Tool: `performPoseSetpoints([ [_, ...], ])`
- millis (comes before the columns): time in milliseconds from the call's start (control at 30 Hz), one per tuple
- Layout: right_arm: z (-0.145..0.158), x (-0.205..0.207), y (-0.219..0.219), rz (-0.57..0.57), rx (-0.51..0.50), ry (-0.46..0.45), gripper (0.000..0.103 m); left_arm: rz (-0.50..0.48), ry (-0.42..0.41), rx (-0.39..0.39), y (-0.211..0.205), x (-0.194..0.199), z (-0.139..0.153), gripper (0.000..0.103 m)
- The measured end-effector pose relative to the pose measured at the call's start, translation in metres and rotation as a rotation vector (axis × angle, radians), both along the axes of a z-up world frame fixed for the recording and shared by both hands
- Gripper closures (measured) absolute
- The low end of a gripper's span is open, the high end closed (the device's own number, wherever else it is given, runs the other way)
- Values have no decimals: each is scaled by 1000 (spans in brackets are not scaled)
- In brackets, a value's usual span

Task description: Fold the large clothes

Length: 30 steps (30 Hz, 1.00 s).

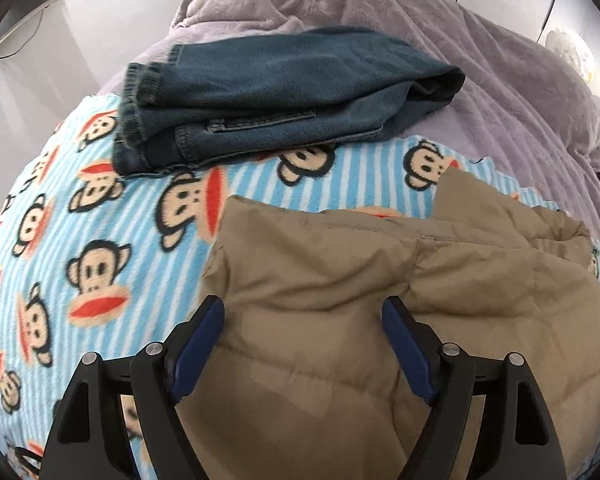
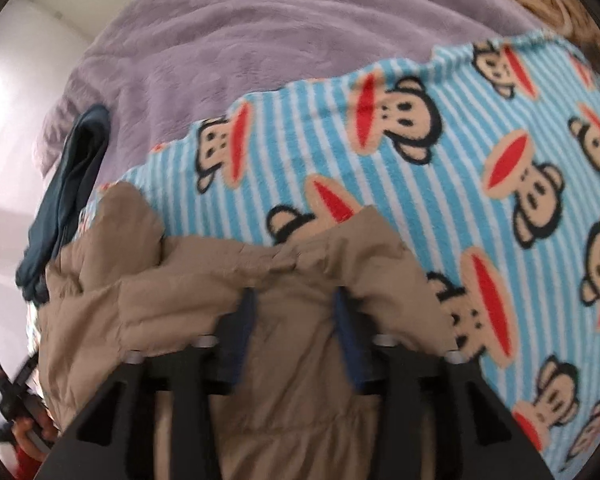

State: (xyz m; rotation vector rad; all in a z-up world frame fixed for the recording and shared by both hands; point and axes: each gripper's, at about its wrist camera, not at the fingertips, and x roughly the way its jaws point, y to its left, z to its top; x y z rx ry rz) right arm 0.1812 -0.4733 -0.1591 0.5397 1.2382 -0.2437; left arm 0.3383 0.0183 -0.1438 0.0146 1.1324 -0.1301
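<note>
A tan quilted puffer jacket [image 1: 340, 300] lies on the blue striped monkey-print blanket [image 1: 100, 240]. My left gripper [image 1: 304, 312] is open just above the jacket's near part, its blue pads [image 1: 204, 332] spread wide with nothing between them. In the right wrist view the same jacket [image 2: 180, 300] bunches up around my right gripper [image 2: 296, 304]. Its blue pads [image 2: 348, 328] stand partly apart with jacket fabric lying between them. The frame is blurred, so I cannot tell if it is clamped.
Folded dark blue jeans [image 1: 268, 96] lie at the far edge of the monkey blanket, also at the left in the right wrist view [image 2: 68, 184]. A purple fleece blanket [image 1: 480, 60] covers the bed behind. White floor and wall lie to the left.
</note>
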Motion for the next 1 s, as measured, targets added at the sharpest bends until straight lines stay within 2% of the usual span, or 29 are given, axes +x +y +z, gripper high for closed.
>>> performPoseSetpoints([
  [33,7,-2,7,19,-29,8,38,5,-1,-1,1,-1,3,21],
  [133,23,-9,20,56,-77,15,37,21,-10,-14,7,-16,21,21],
  [200,32,-17,28,75,-85,14,37,23,-14,-22,11,-27,30,21],
  [300,41,-29,38,95,-83,19,30,16,-7,-27,14,-47,42,21],
  [400,49,-44,50,110,-87,23,29,5,6,-15,12,-63,46,21],
  [600,63,-78,75,145,-126,41,29,-34,29,9,6,-107,47,21],
  [700,71,-95,84,156,-136,43,22,-54,52,16,3,-129,45,21],
  [967,76,-135,112,204,-164,79,22,-61,119,11,0,-171,30,21],
  [1000,75,-140,115,208,-165,88,22,-63,123,14,-1,-175,28,18],
])
